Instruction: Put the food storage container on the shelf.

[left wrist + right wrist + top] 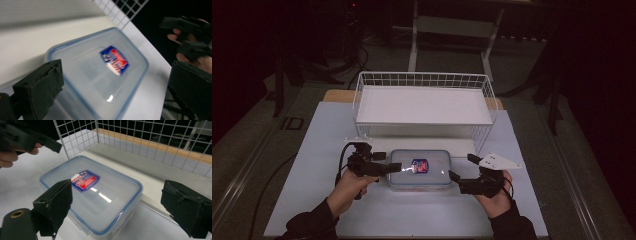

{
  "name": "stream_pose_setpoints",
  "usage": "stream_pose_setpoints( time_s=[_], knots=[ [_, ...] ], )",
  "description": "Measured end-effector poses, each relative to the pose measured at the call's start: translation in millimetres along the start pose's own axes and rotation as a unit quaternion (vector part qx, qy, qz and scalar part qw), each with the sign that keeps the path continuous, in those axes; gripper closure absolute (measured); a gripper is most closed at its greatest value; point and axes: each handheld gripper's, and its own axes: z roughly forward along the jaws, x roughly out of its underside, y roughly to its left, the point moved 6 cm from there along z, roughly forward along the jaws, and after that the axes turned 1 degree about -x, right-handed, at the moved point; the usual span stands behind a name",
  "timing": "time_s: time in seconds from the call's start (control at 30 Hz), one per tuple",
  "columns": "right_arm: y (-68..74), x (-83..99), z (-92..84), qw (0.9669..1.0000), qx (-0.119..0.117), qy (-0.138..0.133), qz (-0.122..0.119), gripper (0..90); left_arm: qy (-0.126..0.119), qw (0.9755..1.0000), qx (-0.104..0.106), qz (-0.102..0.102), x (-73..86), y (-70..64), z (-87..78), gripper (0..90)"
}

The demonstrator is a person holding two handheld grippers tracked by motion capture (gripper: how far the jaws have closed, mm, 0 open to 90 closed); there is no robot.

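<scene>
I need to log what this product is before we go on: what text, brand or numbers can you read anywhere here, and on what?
Sticker on the container lid: a blue and red label with white lettering, too small and blurred to read in the high view and both gripper views.
Wire basket, table, left gripper, right gripper: no writing visible.

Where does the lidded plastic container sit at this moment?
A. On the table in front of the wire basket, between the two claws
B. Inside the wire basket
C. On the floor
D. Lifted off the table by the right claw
A: the container rests on the table before the wire basket, flanked by the open left claw and the open right claw.
</scene>
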Motion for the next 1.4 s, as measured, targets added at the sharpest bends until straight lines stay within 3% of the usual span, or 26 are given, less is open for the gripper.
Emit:
stream_pose_setpoints(
  time_s=[0.1, 0.13, 0.33, 0.4, 0.47, 0.5, 0.67, 0.7, 0.83, 0.9, 1.0, 1.23, 1.4],
  knots=[
    [1.1, 1.8, 2.9, 1.0, -0.004, 0.001, 0.003, 10.0, 0.014, 0.9994, -0.002, -0.032, 4.1, 11.6, 4.3, 0.0],
    [1.1, 1.8, 2.9, 1.0, -0.004, 0.001, 0.003, 10.0, 0.014, 0.9994, -0.002, -0.032, 4.1, 11.6, 4.3, 0.0],
    [0.2, 6.2, 8.5, 0.9998, -0.004, 0.012, 0.014, 10.0, 0.04, 0.9959, -0.007, -0.081, 11.9, 29.4, 10.0, 4.0],
    [-0.7, 7.1, 9.2, 0.9998, -0.002, 0.014, 0.015, 10.0, 0.055, 0.9927, -0.005, -0.108, 15.0, 34.0, 12.6, 9.7],
    [-0.9, 8.3, 9.8, 0.9997, -0.001, 0.018, 0.017, 10.0, 0.067, 0.9899, 0.011, -0.124, 18.2, 38.2, 15.6, 16.7],
    [-1.0, 8.7, 10.2, 0.9997, -0.001, 0.018, 0.017, 10.0, 0.068, 0.9897, 0.006, -0.126, 19.3, 39.9, 16.4, 20.0],
    [-0.1, 9.4, 10.4, 0.9997, -0.002, 0.021, 0.015, 10.0, 0.082, 0.9835, 0.012, -0.161, 24.7, 46.1, 20.6, 25.7],
    [0.0, 9.6, 10.5, 0.9997, -0.002, 0.022, 0.015, 10.0, 0.082, 0.9821, 0.01, -0.169, 25.5, 47.2, 21.5, 26.3],
    [0.0, 10.0, 10.6, 0.9996, -0.003, 0.023, 0.018, 10.0, 0.078, 0.9782, 0.033, -0.189, 27.3, 49.2, 22.8, 34.0],
    [-0.4, 10.5, 10.3, 0.9995, -0.003, 0.024, 0.02, 10.1, 0.075, 0.9752, 0.045, -0.203, 27.5, 49.5, 22.7, 39.4],
    [-1.4, 12.1, 9.5, 0.9993, -0.004, 0.026, 0.025, 10.1, 0.073, 0.9775, 0.043, -0.193, 26.6, 50.0, 19.3, 45.3],
    [0.2, 18.7, 7.4, 0.999, -0.008, 0.03, 0.033, 12.7, 0.069, 0.9789, 0.053, -0.185, 27.3, 49.8, 17.1, 47.4],
    [0.4, 25.7, 11.5, 0.9979, -0.017, 0.041, 0.046, 12.9, 0.062, 0.9825, 0.061, -0.164, 28.4, 45.4, 11.2, 50.6]
  ],
)
